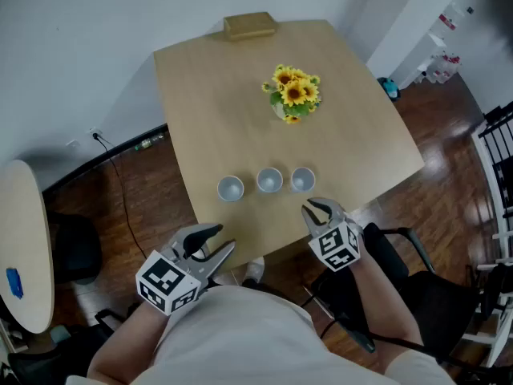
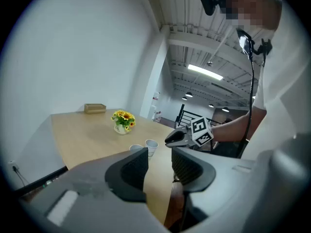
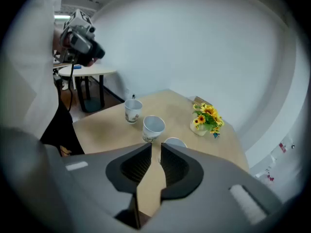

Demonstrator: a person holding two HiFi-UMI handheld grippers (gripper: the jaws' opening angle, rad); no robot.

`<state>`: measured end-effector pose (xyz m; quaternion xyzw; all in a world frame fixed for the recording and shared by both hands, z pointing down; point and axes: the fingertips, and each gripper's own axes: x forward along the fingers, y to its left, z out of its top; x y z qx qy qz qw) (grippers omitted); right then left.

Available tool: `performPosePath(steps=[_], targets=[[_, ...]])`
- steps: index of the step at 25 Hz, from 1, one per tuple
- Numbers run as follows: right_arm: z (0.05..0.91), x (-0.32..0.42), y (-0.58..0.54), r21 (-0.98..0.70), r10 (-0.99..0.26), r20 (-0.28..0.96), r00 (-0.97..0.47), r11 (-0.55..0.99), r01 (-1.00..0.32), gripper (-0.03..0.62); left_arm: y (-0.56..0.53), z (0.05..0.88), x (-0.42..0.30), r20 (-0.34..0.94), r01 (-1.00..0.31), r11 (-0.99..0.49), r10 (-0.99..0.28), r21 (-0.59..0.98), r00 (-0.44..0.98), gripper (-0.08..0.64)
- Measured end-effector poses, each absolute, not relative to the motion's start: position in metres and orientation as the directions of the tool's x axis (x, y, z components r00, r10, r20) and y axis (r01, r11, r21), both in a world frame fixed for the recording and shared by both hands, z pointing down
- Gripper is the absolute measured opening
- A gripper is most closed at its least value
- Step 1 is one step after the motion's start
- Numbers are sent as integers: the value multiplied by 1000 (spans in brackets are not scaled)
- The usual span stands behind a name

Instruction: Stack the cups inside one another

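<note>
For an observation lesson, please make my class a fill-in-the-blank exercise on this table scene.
1. ____ cups stand in a row on the table.
2. The flowers behind them are ____ in colour.
3. The left gripper and right gripper each hold ____.
Missing words: three; yellow; nothing.

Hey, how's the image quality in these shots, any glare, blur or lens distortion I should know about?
Head view: even light, sharp, glare on the wood floor. Left gripper view: heavy fisheye, dark corners, near fingers soft, ceiling light glaring. Right gripper view: same fisheye, fingers blurred, cups crisp.
</note>
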<state>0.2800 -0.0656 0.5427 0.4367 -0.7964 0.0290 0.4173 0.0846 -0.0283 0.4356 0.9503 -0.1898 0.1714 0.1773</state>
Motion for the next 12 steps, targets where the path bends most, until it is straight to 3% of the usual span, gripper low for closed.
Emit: performPosePath(steps=[12], targets=[[603, 292, -105, 385, -479, 873, -95, 795, -468, 71, -59, 440, 43, 399, -421, -858, -289, 296, 870, 161]])
